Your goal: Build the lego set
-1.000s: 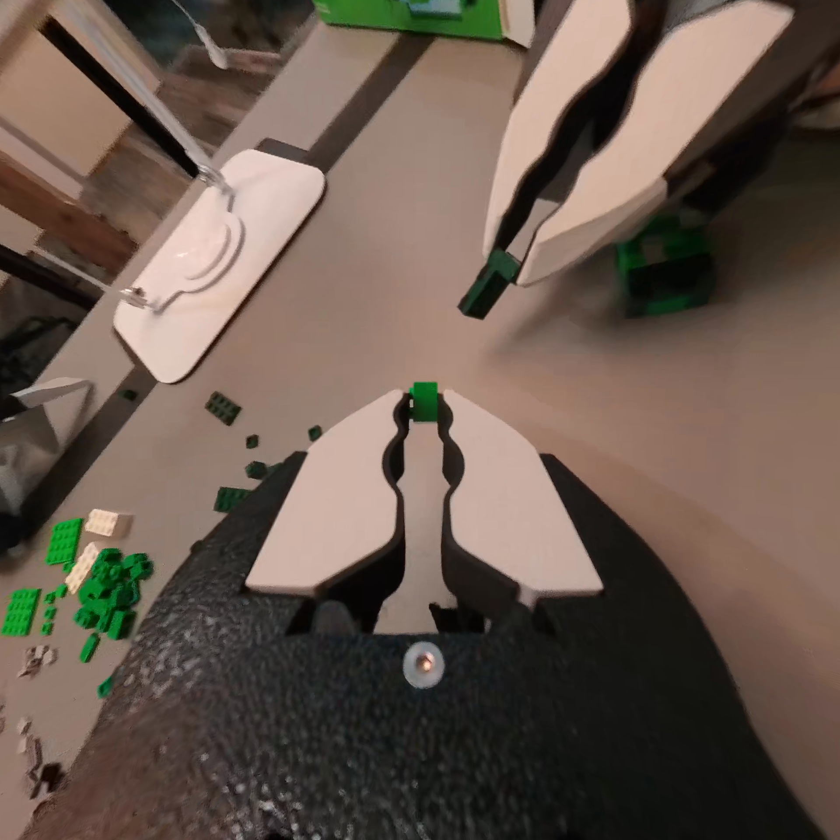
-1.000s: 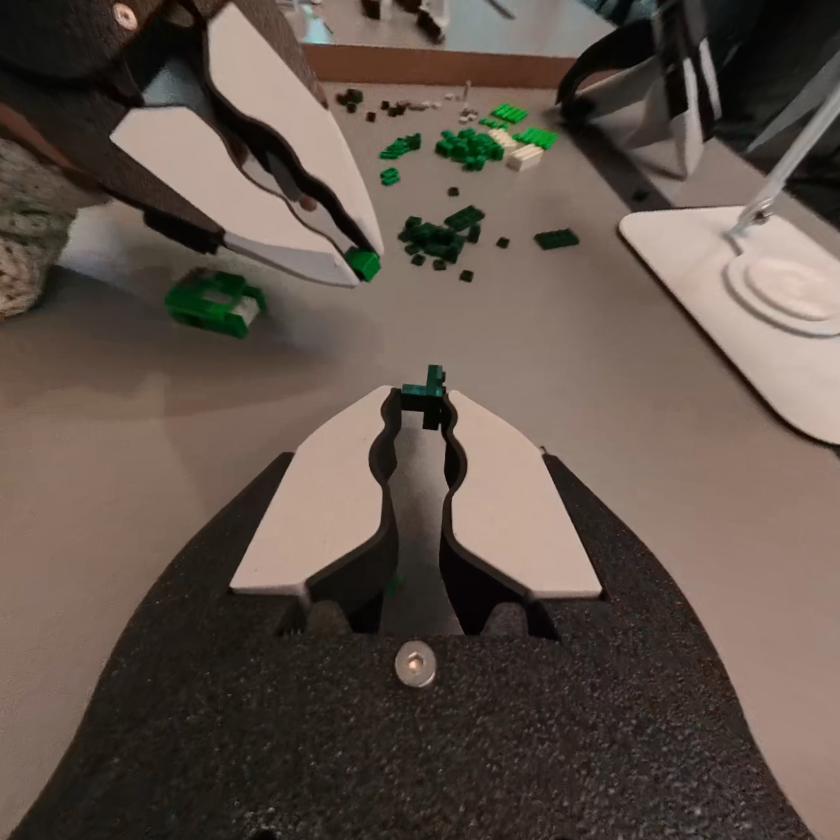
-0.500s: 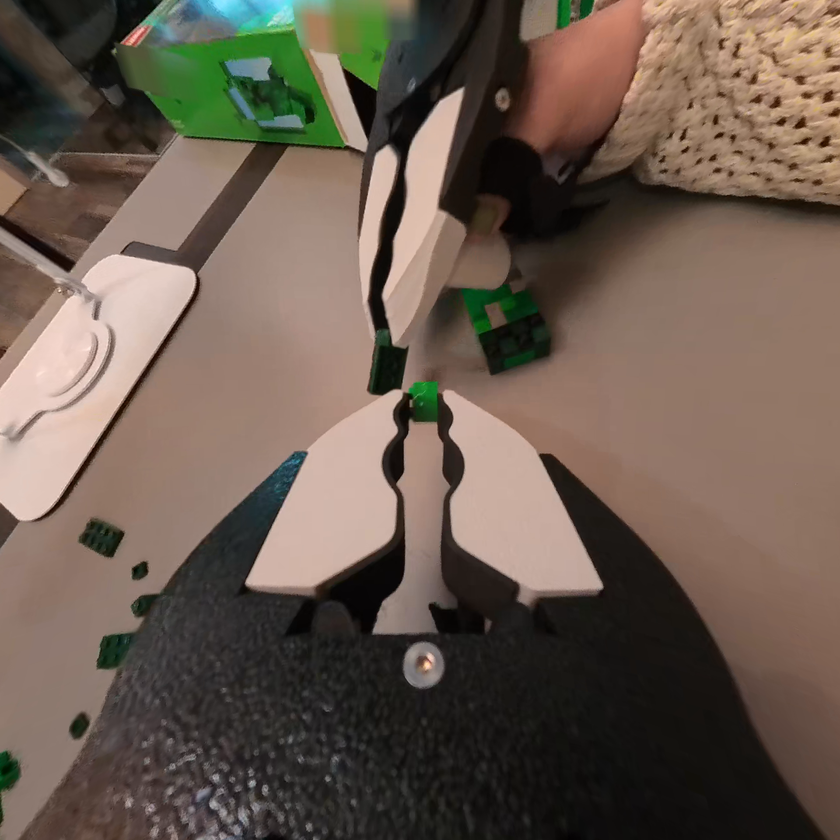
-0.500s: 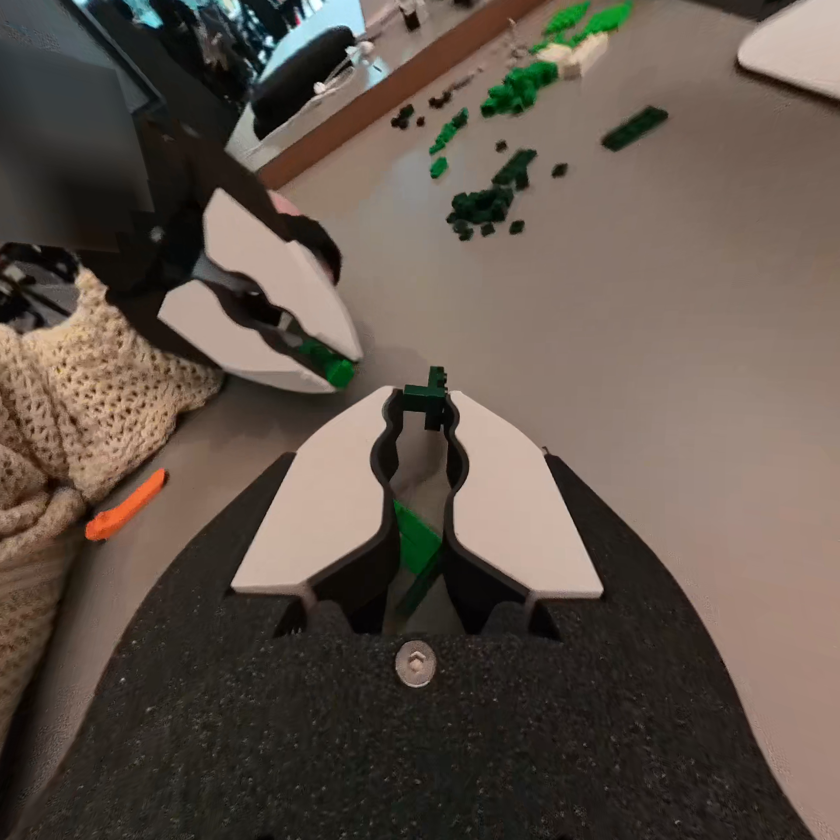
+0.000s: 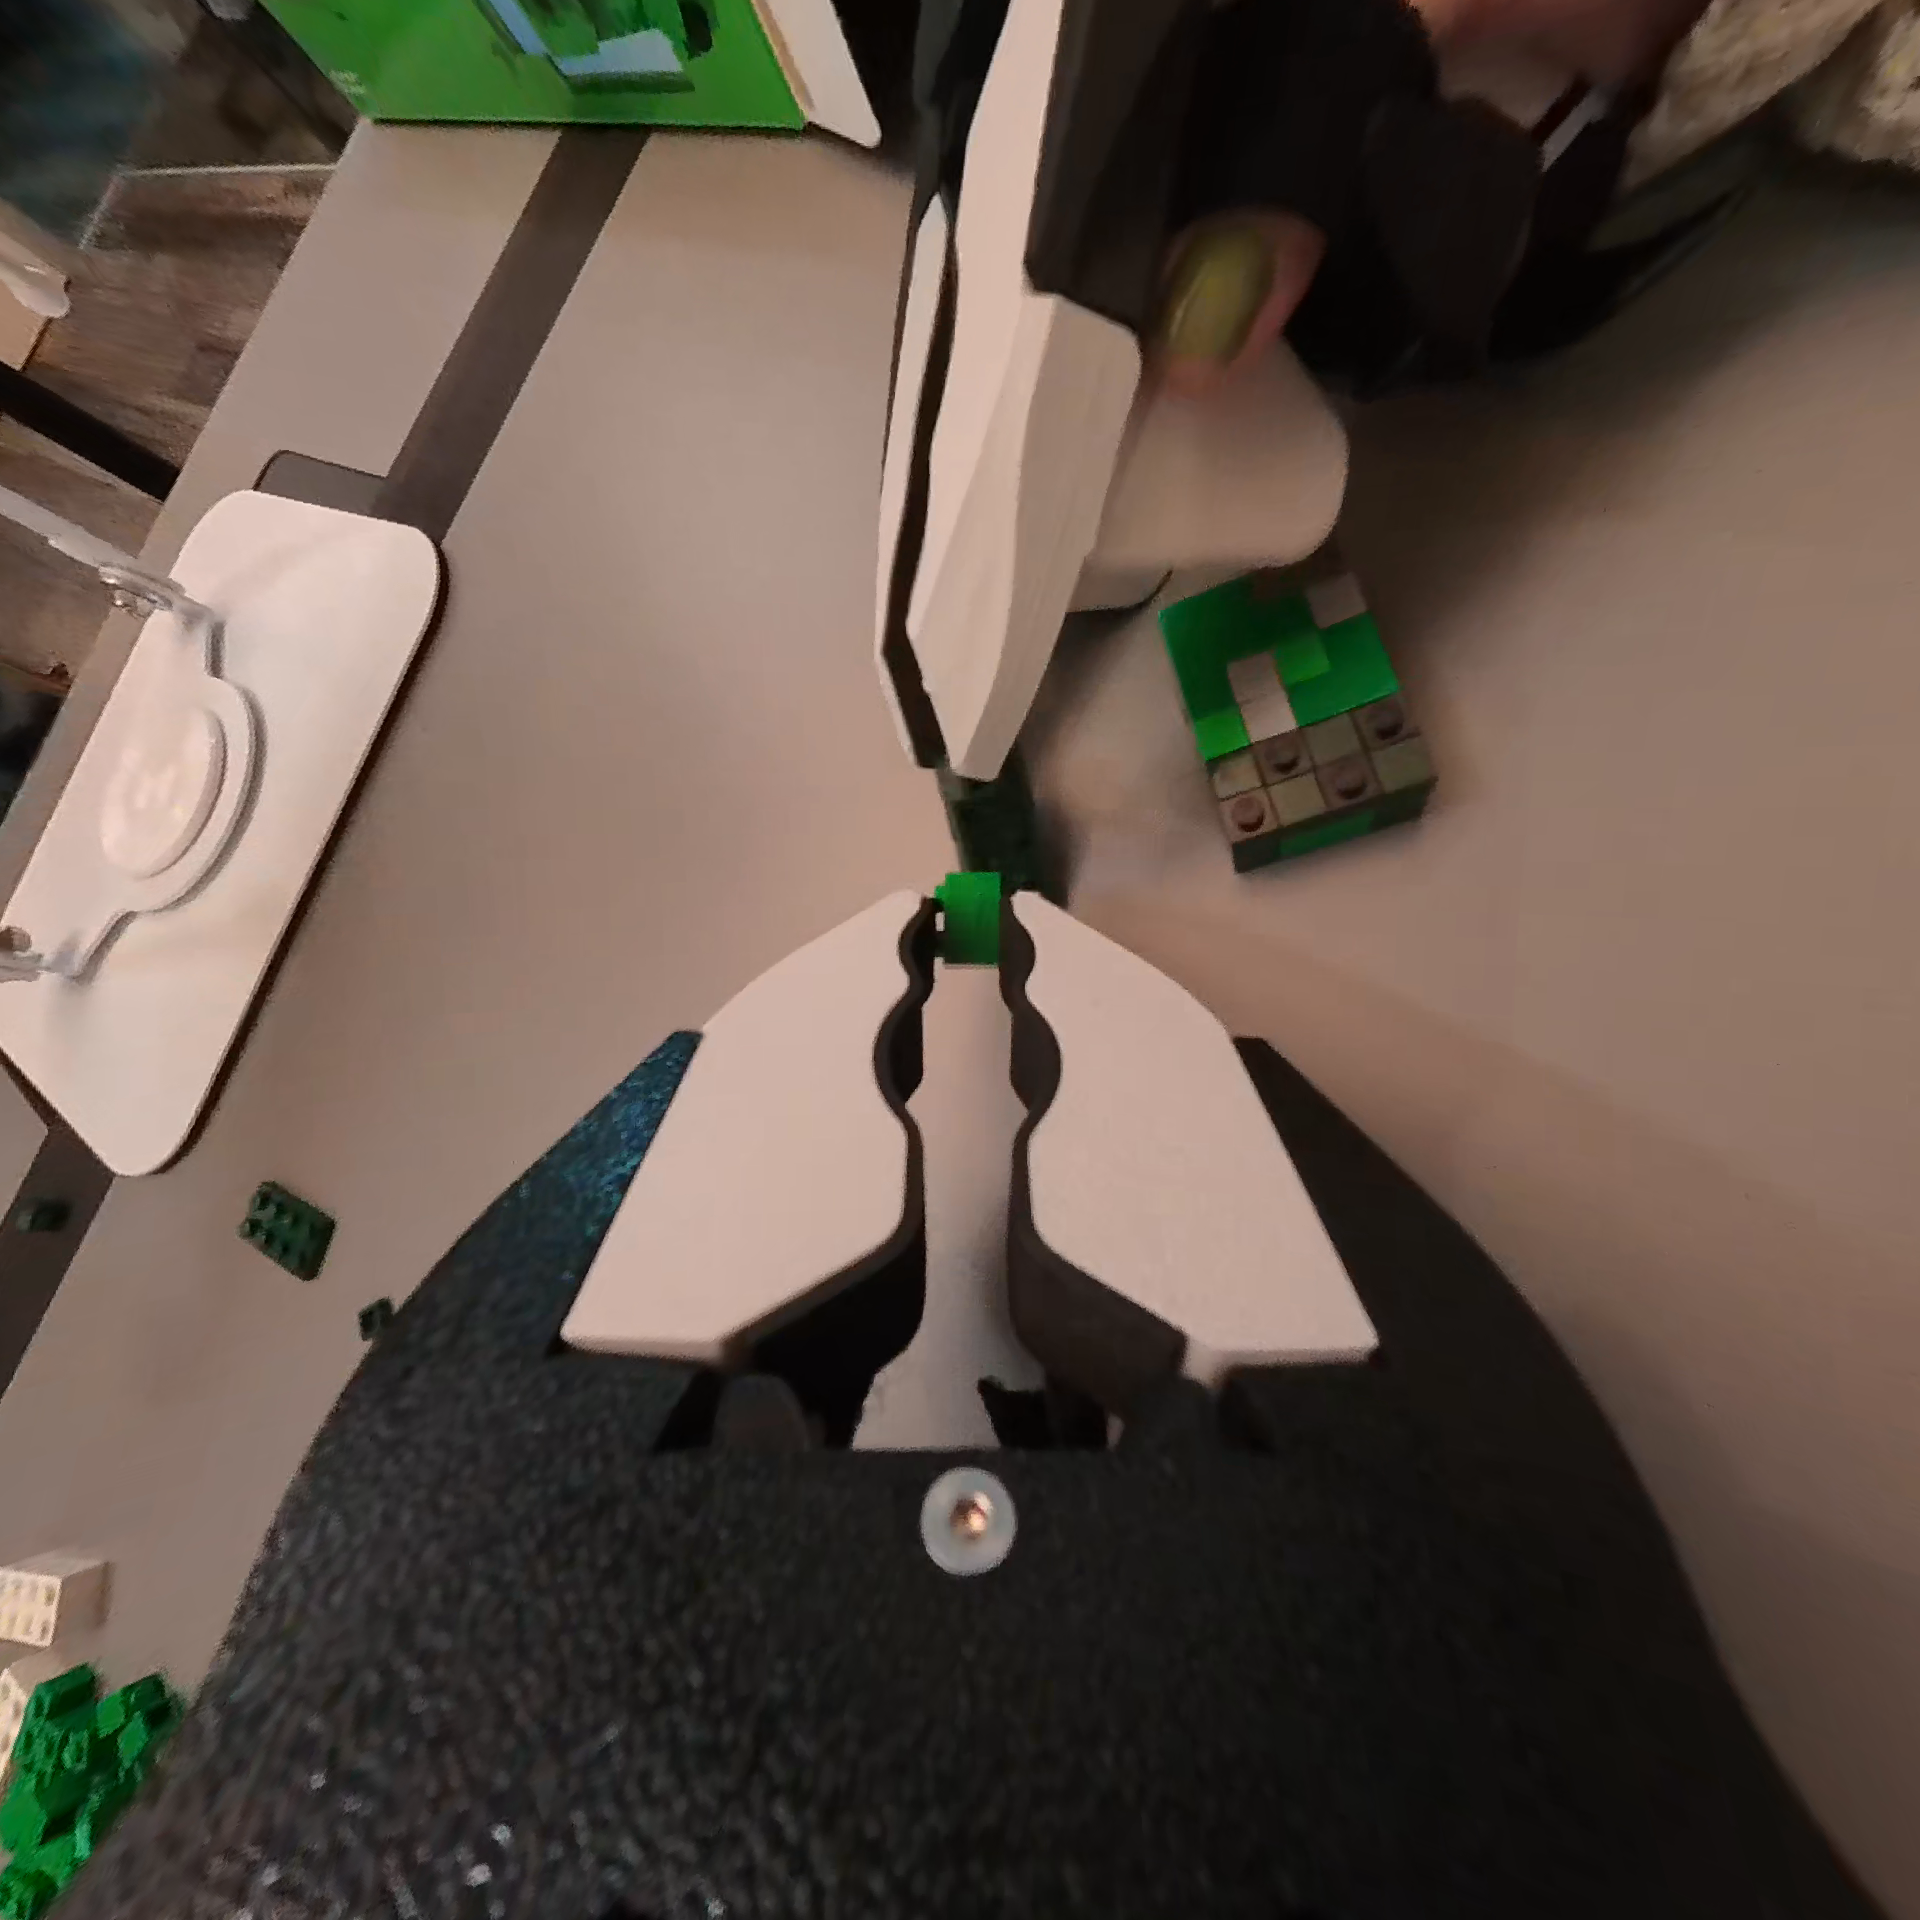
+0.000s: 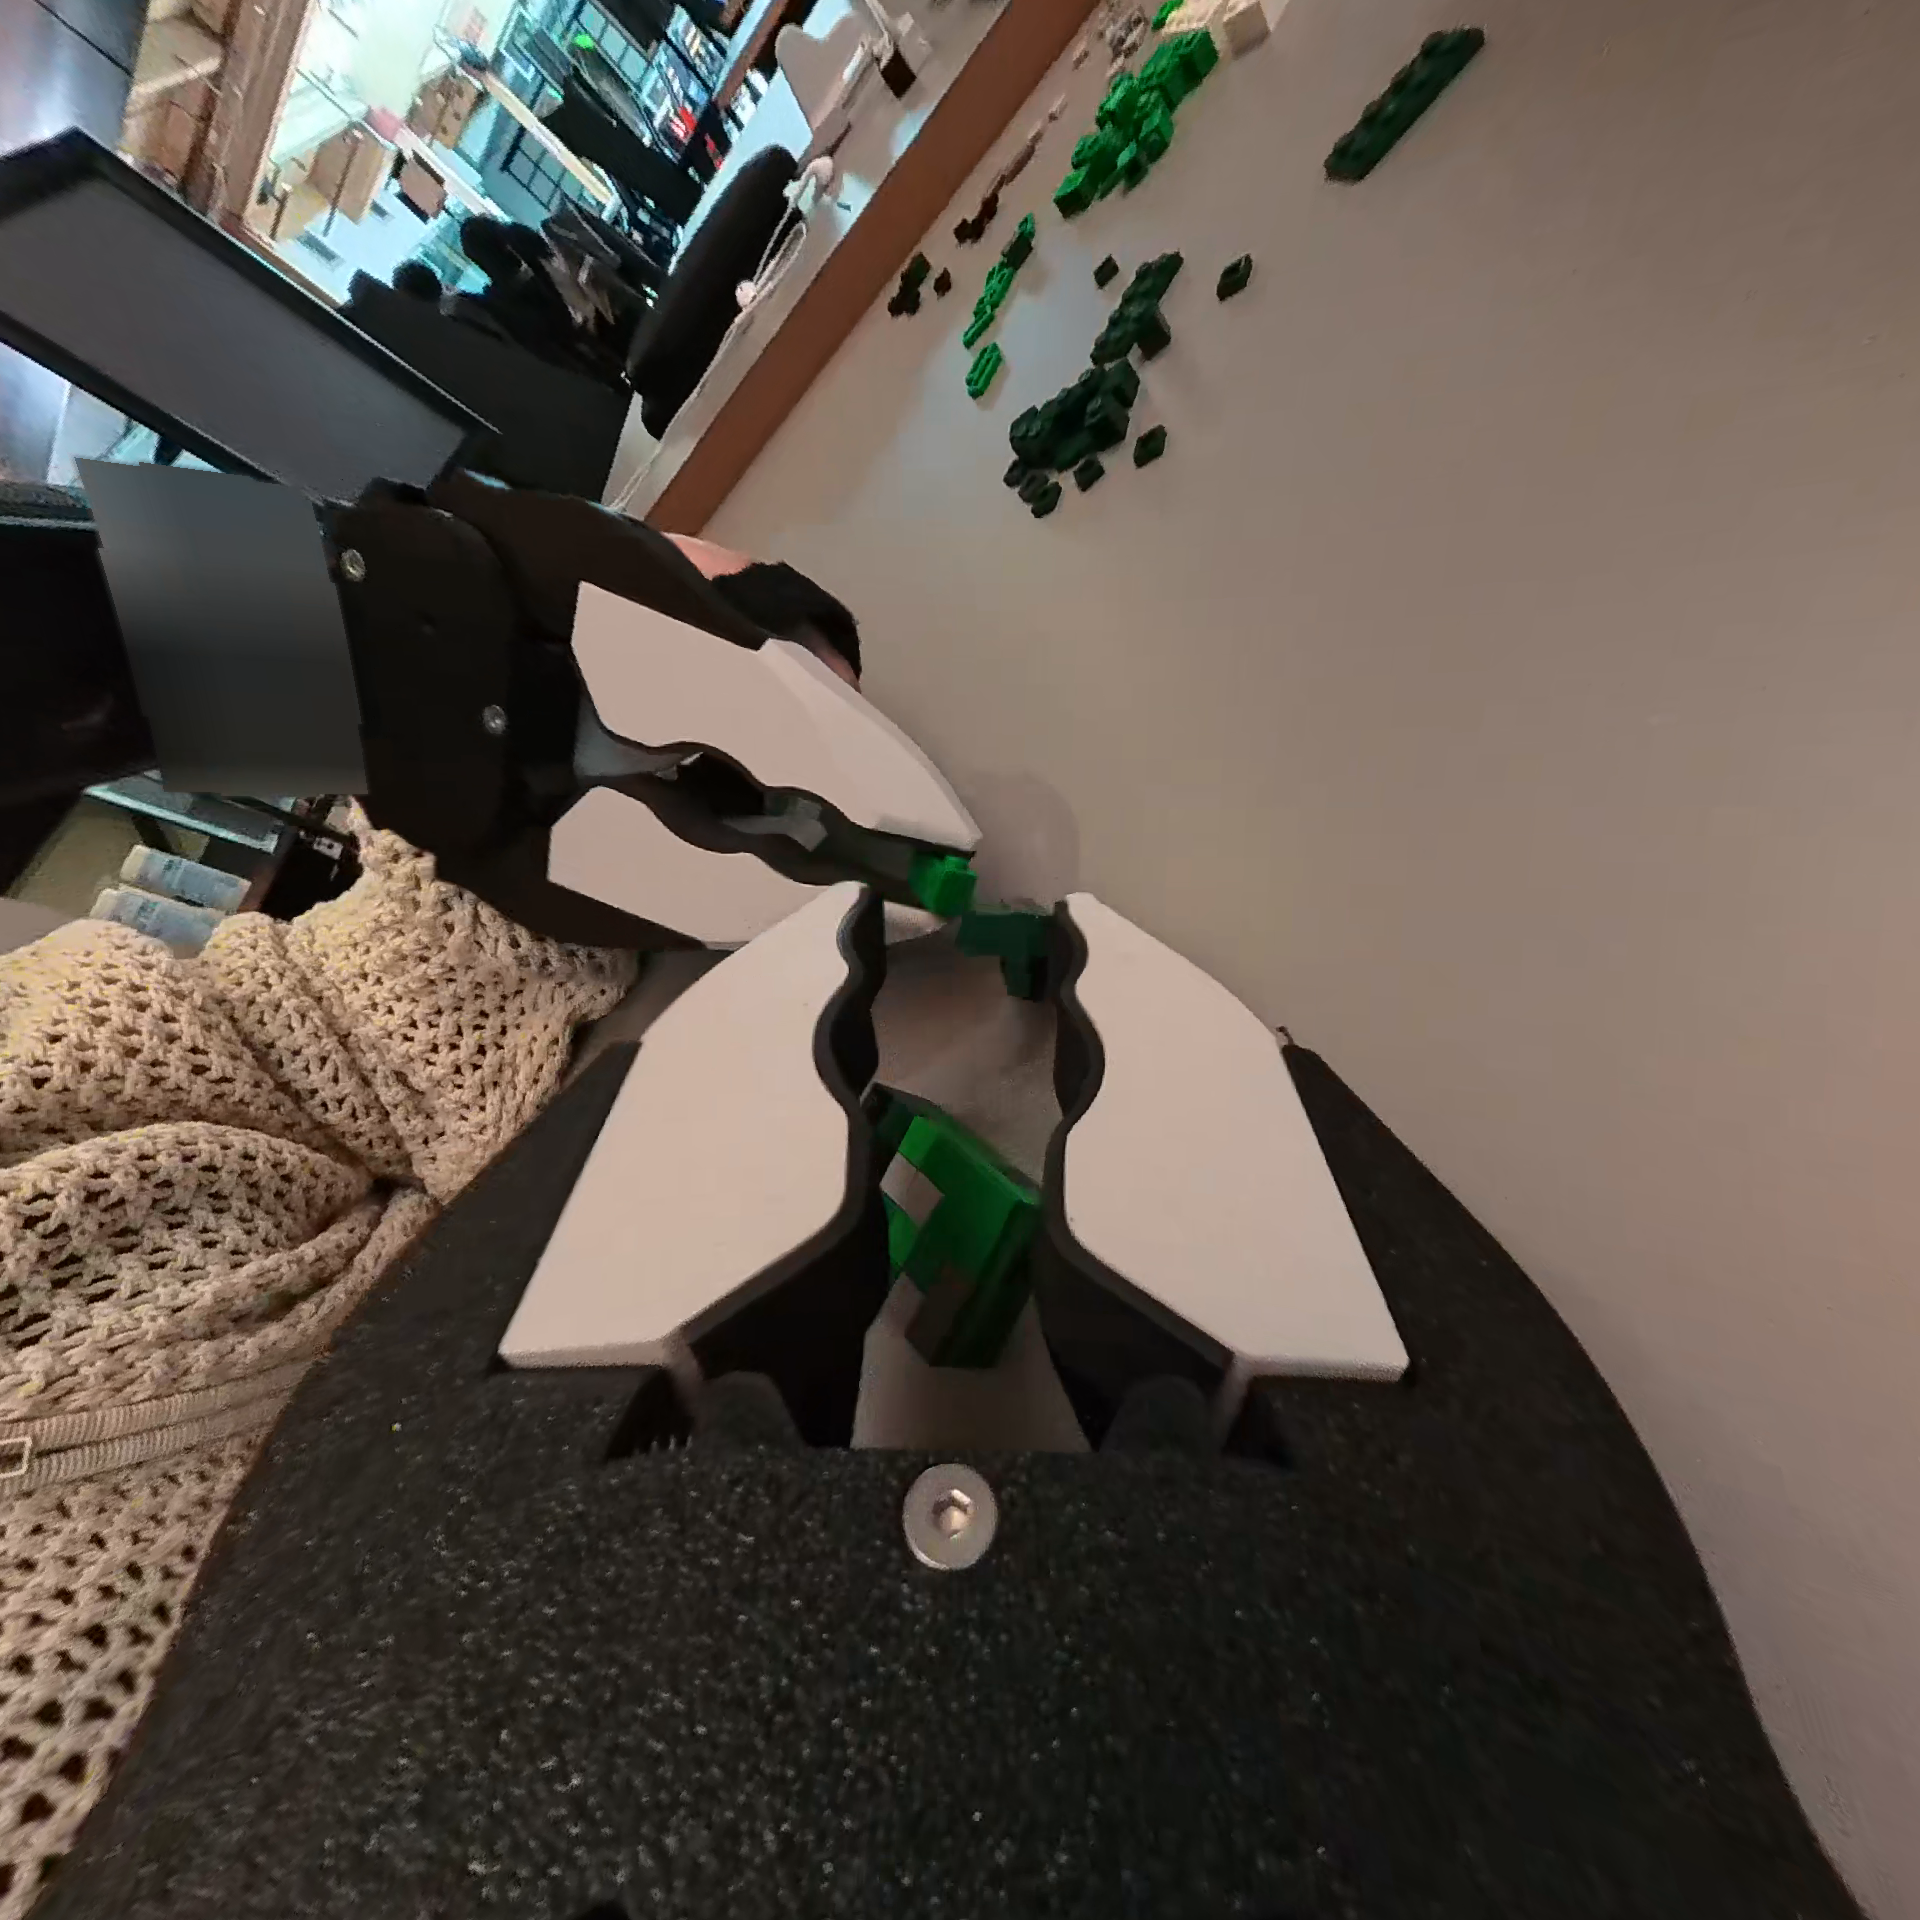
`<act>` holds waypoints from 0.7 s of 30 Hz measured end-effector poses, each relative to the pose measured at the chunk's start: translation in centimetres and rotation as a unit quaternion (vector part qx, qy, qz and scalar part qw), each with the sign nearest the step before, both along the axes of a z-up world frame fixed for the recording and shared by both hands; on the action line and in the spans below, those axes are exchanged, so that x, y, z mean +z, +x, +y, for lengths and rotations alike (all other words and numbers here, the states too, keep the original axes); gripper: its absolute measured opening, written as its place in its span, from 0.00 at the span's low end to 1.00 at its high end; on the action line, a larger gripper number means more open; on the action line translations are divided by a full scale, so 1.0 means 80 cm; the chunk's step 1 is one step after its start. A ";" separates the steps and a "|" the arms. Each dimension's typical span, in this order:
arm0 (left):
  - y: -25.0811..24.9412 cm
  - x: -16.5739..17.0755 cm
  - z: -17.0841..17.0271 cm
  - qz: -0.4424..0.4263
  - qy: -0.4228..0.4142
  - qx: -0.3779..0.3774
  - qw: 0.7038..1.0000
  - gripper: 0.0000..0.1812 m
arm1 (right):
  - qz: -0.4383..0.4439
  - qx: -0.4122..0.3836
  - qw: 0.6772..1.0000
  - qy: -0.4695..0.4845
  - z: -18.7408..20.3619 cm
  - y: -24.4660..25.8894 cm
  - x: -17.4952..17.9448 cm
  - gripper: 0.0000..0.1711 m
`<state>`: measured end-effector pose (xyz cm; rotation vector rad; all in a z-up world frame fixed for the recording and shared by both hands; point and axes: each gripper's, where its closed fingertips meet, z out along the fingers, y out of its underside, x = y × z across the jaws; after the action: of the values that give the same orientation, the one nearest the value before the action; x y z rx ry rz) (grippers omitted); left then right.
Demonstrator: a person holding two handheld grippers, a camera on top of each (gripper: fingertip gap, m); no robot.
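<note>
My left tool (image 5: 968,928) is clamped on a bright green brick (image 5: 968,925); my right tool (image 6: 961,928) pinches a dark green piece (image 6: 1006,940) by one side. The two parts sit touching or nearly so, above the tabletop (image 5: 1558,1143).

Risk: both grips are tip-only. Pushing off-axis could twist either part out and drop it.

Below the right tool lies the half-built block (image 5: 1304,717). Farther off: loose bricks (image 6: 1091,405), white pad (image 5: 208,810), green box (image 5: 540,62). Nothing stands in the way.
</note>
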<state>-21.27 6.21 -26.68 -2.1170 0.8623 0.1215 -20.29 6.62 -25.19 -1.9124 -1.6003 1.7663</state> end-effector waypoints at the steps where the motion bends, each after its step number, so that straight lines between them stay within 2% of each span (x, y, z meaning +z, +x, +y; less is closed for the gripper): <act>1: 0.001 0.001 0.001 -0.003 0.001 0.000 1.000 0.07 | 0.002 0.000 1.000 -0.001 0.000 0.000 0.001 0.18; 5: -0.006 0.002 0.004 0.015 0.006 0.015 1.000 0.07 | 0.032 0.001 0.999 0.015 0.000 0.000 0.009 0.27; 7: -0.015 0.006 0.002 0.045 0.015 0.026 0.999 0.07 | 0.076 -0.003 0.996 0.044 0.001 -0.002 0.021 0.27; 12: -0.012 0.022 -0.014 0.020 0.044 0.003 0.999 0.07 | 0.166 0.011 0.971 0.173 -0.009 -0.004 0.039 0.21; 16: -0.010 0.043 -0.024 -0.036 0.093 -0.004 0.995 0.07 | 0.186 0.015 0.947 0.260 -0.013 -0.007 0.036 0.17; 21: 0.008 0.039 -0.031 -0.054 0.067 -0.033 0.996 0.07 | 0.182 -0.016 0.923 0.338 0.016 0.002 0.031 0.15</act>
<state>-20.62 3.74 -23.58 -1.9497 0.8354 0.0300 -20.16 7.87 -22.68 -1.2052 -1.7060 1.2118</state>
